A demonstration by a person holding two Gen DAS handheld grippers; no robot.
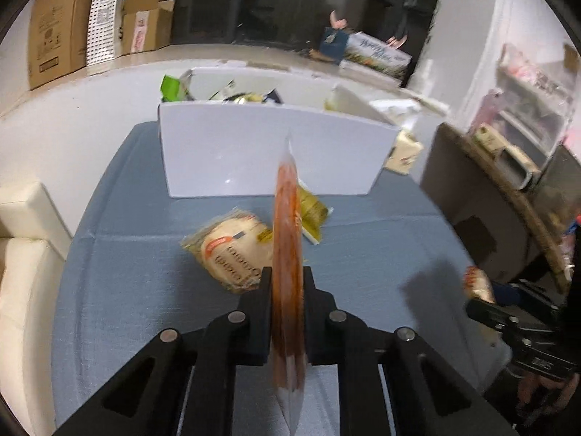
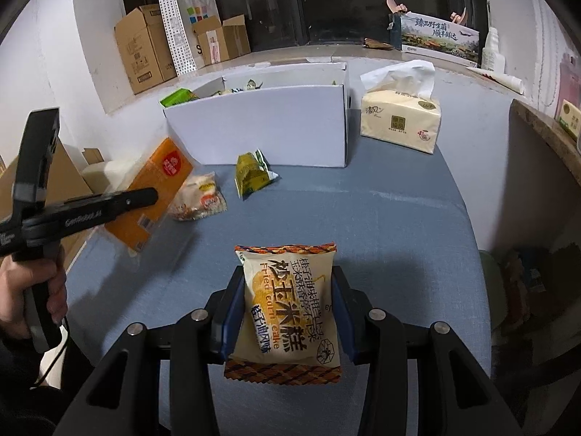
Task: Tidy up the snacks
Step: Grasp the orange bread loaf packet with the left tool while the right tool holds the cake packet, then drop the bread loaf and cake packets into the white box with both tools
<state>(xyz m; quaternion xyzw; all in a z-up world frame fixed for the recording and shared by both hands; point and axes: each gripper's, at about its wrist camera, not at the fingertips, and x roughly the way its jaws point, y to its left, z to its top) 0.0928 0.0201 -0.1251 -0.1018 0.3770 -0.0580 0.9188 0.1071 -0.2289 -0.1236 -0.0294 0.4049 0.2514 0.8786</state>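
- My left gripper pinches the orange packet edge-on, short of the white box, ready to slot in.
- My right gripper, partly open, clamps the corn cake packet near the box.

Dim indoor light, soft shadows on the tablecloth, fisheye-bent edges, left view motion-blurred.

The cream snack packet reads "Fried corn cake"; the left gripper arm reads "GenRobot.AI".

A flat orange snack packet stands edge-on, lifted; a cream corn-cake packet stays upright; two pouches lie before the white box.
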